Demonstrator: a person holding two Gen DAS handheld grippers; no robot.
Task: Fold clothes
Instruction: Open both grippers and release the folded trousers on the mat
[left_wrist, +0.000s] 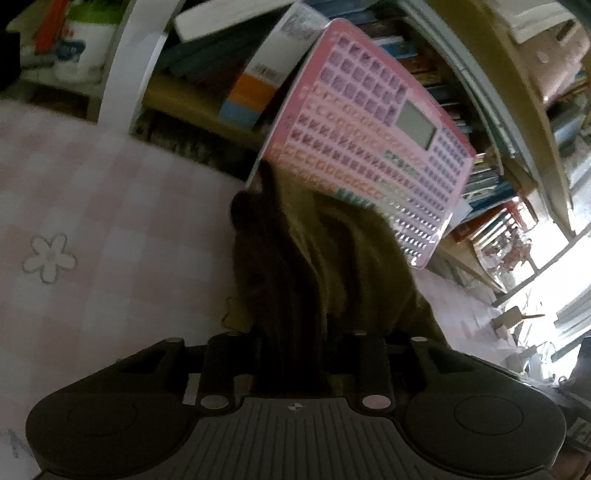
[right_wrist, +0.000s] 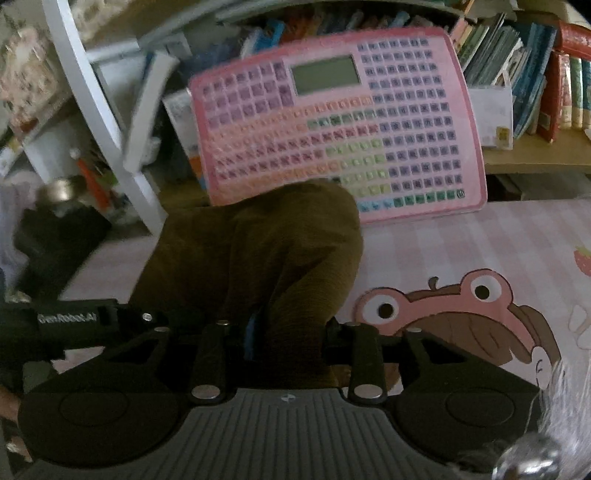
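A brown corduroy garment (left_wrist: 325, 258) is bunched up on the pink checked table cover (left_wrist: 92, 203). My left gripper (left_wrist: 295, 332) has the cloth packed between its jaws, and the fabric rises over the fingertips and hides them. In the right wrist view the same garment (right_wrist: 258, 240) humps forward from my right gripper (right_wrist: 291, 332), whose jaws close on a thick fold, with a blue pad (right_wrist: 251, 332) against the cloth. The black housing of the other gripper (right_wrist: 74, 321) shows at the left, close beside the right one.
A pink toy keyboard board (left_wrist: 369, 147) (right_wrist: 351, 129) leans on the bookshelf (right_wrist: 535, 92) just behind the garment. A white curved frame (right_wrist: 92, 110) and a dark bottle with a metal cap (right_wrist: 62, 192) stand left. A cartoon frog print (right_wrist: 443, 306) is on the cover.
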